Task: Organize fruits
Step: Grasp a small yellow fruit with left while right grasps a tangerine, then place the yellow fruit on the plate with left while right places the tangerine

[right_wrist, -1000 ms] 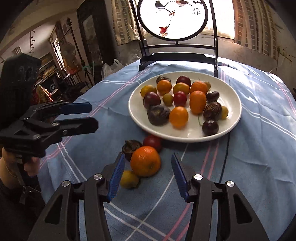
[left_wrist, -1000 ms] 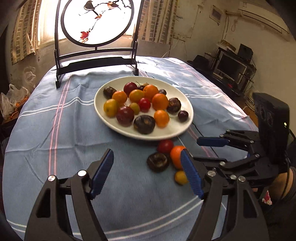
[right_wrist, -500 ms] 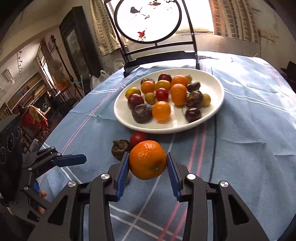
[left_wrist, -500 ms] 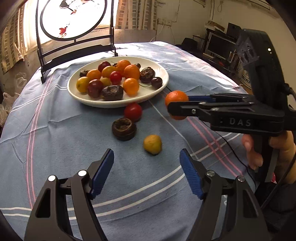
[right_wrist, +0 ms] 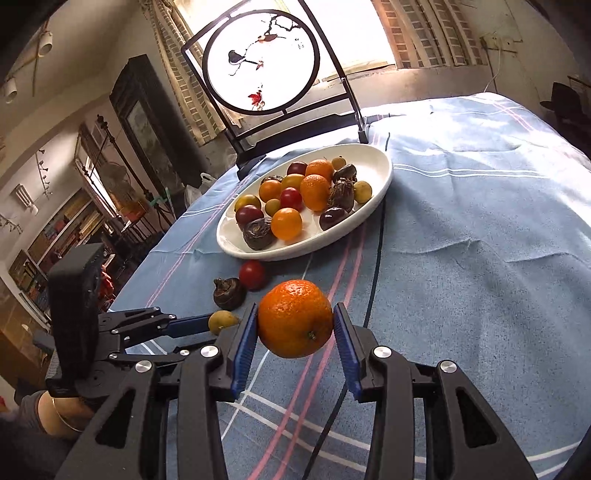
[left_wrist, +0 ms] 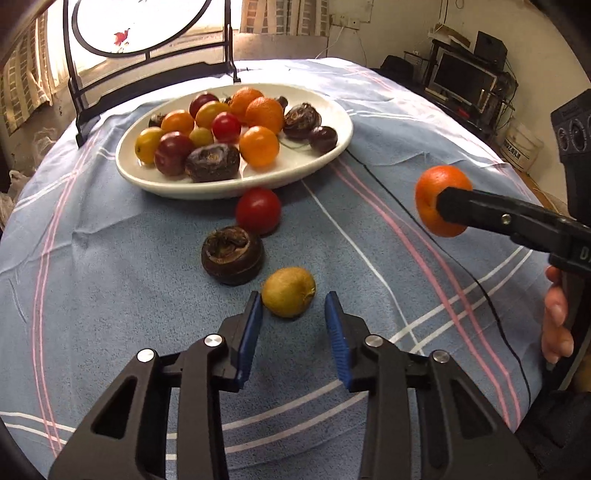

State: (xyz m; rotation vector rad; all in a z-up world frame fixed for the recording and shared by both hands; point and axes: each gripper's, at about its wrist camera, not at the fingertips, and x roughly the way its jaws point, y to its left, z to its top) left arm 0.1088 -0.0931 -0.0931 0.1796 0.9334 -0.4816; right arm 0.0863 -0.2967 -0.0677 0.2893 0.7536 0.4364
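A white plate (left_wrist: 325, 162) (right_wrist: 376, 184) holds several oranges, tomatoes and dark fruits. On the blue cloth in front of it lie a red tomato (left_wrist: 258, 210) (right_wrist: 252, 274), a dark brown fruit (left_wrist: 232, 254) (right_wrist: 229, 293) and a small yellow fruit (left_wrist: 289, 291) (right_wrist: 222, 321). My left gripper (left_wrist: 293, 308) (right_wrist: 207, 325) is open, its fingers on either side of the yellow fruit, near but not closed on it. My right gripper (right_wrist: 295, 319) (left_wrist: 439, 203) is shut on an orange (right_wrist: 294, 318) (left_wrist: 430, 192), held above the cloth.
A black frame with a round painted screen (right_wrist: 260, 61) (left_wrist: 147, 33) stands behind the plate. A thin black cable (right_wrist: 373, 280) (left_wrist: 424, 221) runs across the cloth. Furniture and a monitor (left_wrist: 461, 77) stand beyond the table's right edge.
My right gripper closed on the orange and lifted it off the cloth to the right. My left gripper moved down to the yellow fruit and its fingers narrowed around it.
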